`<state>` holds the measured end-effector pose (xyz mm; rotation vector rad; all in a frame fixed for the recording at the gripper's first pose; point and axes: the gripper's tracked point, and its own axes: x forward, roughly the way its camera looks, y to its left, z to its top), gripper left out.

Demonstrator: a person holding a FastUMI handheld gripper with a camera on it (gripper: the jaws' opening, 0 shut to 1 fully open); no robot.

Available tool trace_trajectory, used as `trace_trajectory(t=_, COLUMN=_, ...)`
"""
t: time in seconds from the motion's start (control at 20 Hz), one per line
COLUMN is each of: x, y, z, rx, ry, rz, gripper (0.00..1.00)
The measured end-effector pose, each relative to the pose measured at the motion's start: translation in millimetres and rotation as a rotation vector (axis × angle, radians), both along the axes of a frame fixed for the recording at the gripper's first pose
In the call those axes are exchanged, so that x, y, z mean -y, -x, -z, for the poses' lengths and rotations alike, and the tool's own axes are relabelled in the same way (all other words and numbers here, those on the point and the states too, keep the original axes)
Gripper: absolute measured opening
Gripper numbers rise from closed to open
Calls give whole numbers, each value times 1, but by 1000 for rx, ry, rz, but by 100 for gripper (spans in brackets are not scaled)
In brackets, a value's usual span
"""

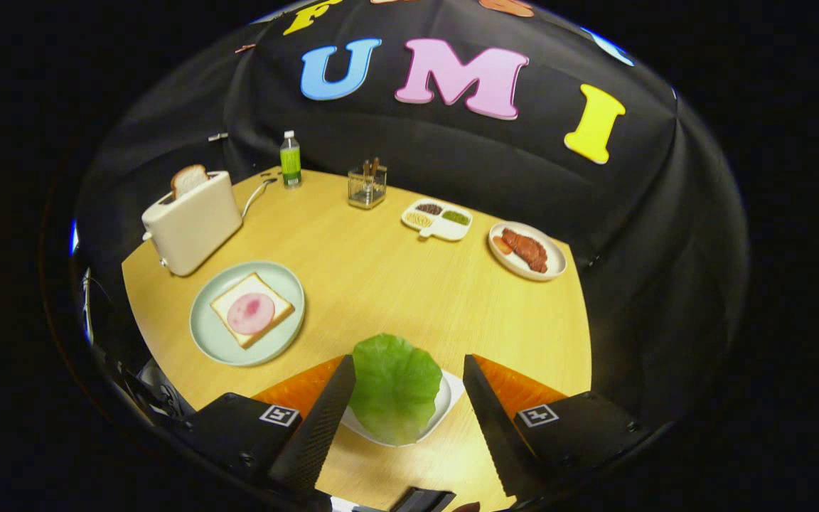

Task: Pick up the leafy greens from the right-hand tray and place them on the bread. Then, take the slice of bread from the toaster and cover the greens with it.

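A round green leaf [395, 387] lies on a white tray [445, 405] between my two fingers. My gripper [408, 380] is open, its left finger close to the leaf's edge and its right finger apart from it. Beyond the fingers to the left, a pale green plate [210, 341] carries a slice of bread [239, 295] topped with a pink round of ham [251, 313]. Farther back on the left stands a cream toaster [193, 222] with a slice of bread [188, 179] sticking up out of its slot.
On the wooden table [381, 270] stand a green bottle [290, 159], a clear holder with utensils [367, 185], a divided white dish of condiments [438, 218] and a plate of meat [527, 250]. Black cloth walls the booth behind and to the right.
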<state>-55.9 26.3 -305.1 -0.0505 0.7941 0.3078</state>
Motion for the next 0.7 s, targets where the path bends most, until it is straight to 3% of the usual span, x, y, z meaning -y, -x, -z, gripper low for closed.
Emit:
trace_trajectory(t=0.55, x=-20, y=12, z=102, rx=-269, ry=21, rz=-50, gripper=80)
trace_trajectory(t=0.7, x=-22, y=20, z=110, rx=-343, ry=-15, rz=-48, gripper=59)
